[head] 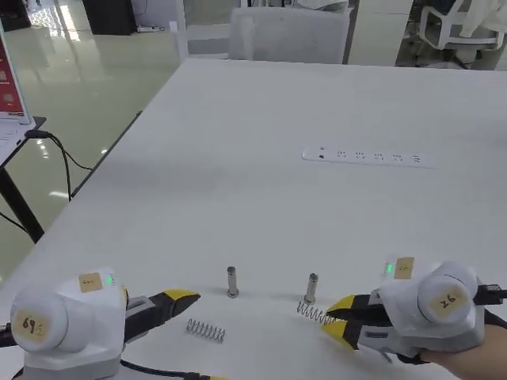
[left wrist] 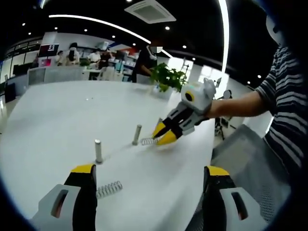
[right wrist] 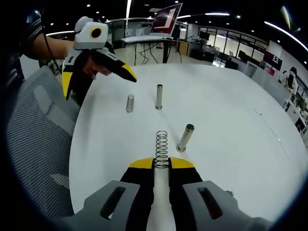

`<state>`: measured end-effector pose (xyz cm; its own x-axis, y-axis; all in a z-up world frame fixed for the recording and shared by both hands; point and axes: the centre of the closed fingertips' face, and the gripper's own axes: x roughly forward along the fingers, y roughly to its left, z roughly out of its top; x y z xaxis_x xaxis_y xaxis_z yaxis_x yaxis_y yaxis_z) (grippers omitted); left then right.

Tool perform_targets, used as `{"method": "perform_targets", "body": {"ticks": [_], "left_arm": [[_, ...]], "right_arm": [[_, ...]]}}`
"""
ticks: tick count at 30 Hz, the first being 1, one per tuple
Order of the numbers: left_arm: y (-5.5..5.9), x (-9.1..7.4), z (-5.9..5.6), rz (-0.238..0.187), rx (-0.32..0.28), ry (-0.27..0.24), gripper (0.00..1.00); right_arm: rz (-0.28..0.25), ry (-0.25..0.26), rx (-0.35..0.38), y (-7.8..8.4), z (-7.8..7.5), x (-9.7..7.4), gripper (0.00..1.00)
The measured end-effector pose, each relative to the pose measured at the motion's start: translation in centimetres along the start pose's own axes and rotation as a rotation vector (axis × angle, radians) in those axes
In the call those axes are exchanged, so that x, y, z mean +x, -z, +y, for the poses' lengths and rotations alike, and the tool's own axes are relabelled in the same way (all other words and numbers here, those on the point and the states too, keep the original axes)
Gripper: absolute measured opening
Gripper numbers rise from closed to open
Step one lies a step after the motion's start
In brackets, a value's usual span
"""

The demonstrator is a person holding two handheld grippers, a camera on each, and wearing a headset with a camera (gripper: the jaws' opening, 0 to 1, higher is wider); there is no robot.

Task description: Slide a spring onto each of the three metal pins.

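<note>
My left gripper (head: 190,339) is in the lower left corner of the head view, its jaws spread wide. In the left gripper view the two yellow-tipped jaws rise far apart from the bottom edge with nothing between them. My right gripper (head: 331,318) is in the lower right of the head view, its jaws pinched on the held spring (head: 314,313), which sticks out leftward from the tips. In the right gripper view that spring runs straight up from the closed jaws at lower centre.

The loose spring (head: 206,330) lies flat on the white table (head: 317,111), left of centre near the bottom of the head view. It is just right of my left gripper's upper jaw. In the left gripper view it lies just beside the left jaw's tip, not between the jaws.

A little higher in the head view the left pin (head: 231,281) stands upright, apart from the loose spring. The right pin (head: 311,289) stands upright to its right. The held spring's free end is just beside this pin's base, and I cannot tell whether they touch. Both pins are bare.

Farther up, right of centre, a power strip (head: 368,156) lies flat on the table, well apart from the pins. Beyond the table's far edge, at the top of the frame, is a grey chair back (head: 289,36). At the left edge a black cable (head: 63,154) hangs above the shiny floor.
</note>
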<state>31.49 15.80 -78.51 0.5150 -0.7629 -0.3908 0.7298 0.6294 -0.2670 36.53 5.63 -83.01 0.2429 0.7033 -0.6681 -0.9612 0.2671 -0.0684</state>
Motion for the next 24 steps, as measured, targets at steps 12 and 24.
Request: {"method": "perform_targets", "body": {"ticks": [12, 24], "left_arm": [[0.3, 0.6, -0.5, 0.018, 0.01, 0.028, 0.86], [-0.4, 3.0, -1.8, 0.035, 0.071, 0.097, 0.78]], "right_arm": [[0.008, -0.043, -0.122, -0.5, 1.1, -1.6, 0.08], [-0.007, -0.119, -0.258, -0.9, 3.4, -2.6, 0.08]]}}
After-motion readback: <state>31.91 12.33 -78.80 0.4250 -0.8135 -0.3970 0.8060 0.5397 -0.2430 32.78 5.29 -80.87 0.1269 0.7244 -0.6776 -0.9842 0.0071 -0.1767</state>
